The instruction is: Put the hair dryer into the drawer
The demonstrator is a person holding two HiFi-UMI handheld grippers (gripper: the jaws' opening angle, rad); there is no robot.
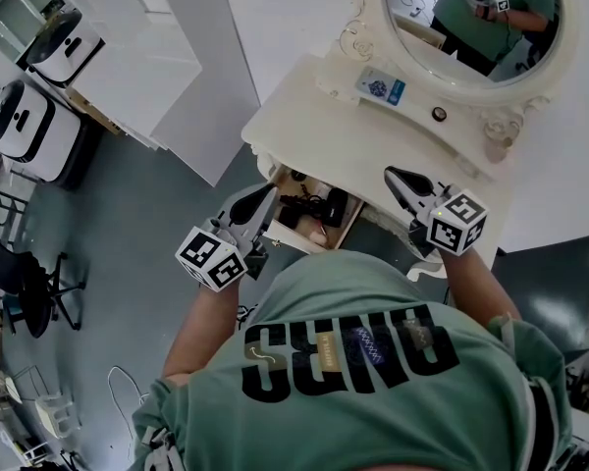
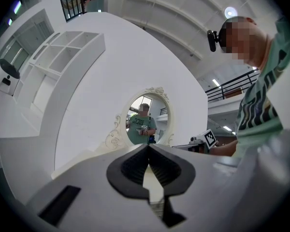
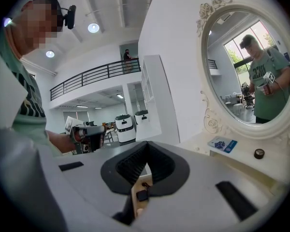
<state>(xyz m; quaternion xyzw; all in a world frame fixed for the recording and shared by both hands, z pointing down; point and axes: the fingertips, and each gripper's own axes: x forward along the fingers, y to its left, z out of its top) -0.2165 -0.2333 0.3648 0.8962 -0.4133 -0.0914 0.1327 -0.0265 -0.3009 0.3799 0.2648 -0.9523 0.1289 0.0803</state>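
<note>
Below the white counter (image 1: 294,106), the hair dryer (image 1: 319,207) lies in the open drawer (image 1: 348,226). Your left gripper (image 1: 268,192) and right gripper (image 1: 391,173) are empty, fingers pressed together. If you close the drawer carelessly, its cord may jam.

An oval mirror (image 1: 442,52) in a carved cream frame (image 1: 499,118) stands at the back of a cream tabletop (image 1: 299,116). A blue-and-white packet (image 1: 383,86) lies flat on the tabletop just below the frame, and a small dark round knob (image 1: 439,114) sits near it to the right. Off to the left, two white machines with black fronts (image 1: 64,45) (image 1: 25,130) stand side by side on the grey floor (image 1: 128,224), with a black office chair (image 1: 39,287) below them and a thin white cable (image 1: 128,381) trailing nearby. A white open shelving unit (image 2: 58,62) rises beside a white wall. Further back, a dark balcony railing (image 3: 92,76) runs under round ceiling lights (image 3: 93,28)
</note>
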